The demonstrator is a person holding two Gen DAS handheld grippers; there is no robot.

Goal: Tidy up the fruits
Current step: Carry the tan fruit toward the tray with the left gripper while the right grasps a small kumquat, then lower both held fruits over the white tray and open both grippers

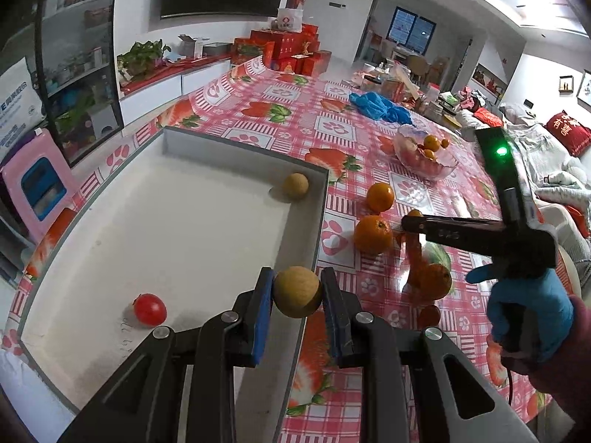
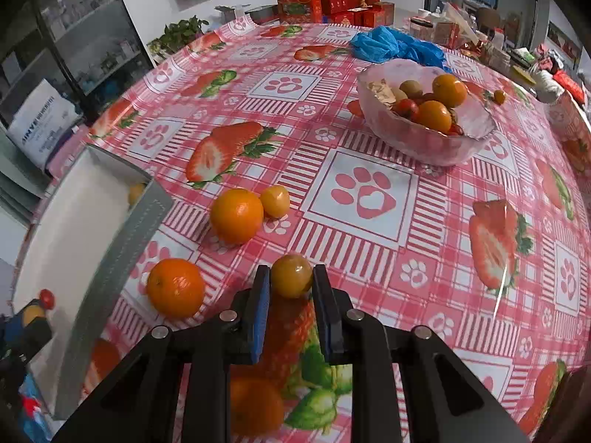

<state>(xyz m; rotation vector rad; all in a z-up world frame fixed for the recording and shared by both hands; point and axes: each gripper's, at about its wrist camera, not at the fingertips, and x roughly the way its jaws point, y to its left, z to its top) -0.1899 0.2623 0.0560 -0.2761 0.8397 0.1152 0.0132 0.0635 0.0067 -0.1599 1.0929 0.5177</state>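
**Black tools, blue pads, blue glove**

Each tool, left [image 1: 297,291] and right [image 2: 291,277], has black angular arms, silver round screws and blue-padded fingers [image 1: 263,313]. The right hand [image 1: 524,317] wears a blue glove and dark red sleeve [image 1: 554,380]; a green light [image 1: 501,151] glows.

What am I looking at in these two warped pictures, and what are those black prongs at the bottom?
No robot here: a person holds a two-finger grasping tool in each hand, and each tool carries a wide-angle camera looking along its fingers, hence the warping.

The left tool, seen from its own camera, is shut on a tan round fruit at the edge of a white tray, which already holds a red tomato and another tan fruit. The gloved right hand shows in the same picture.

The right tool is shut on a small yellow-brown fruit on the strawberry-print tablecloth. Nearby lie two oranges, a small yellow fruit and a glass bowl of mixed fruit.
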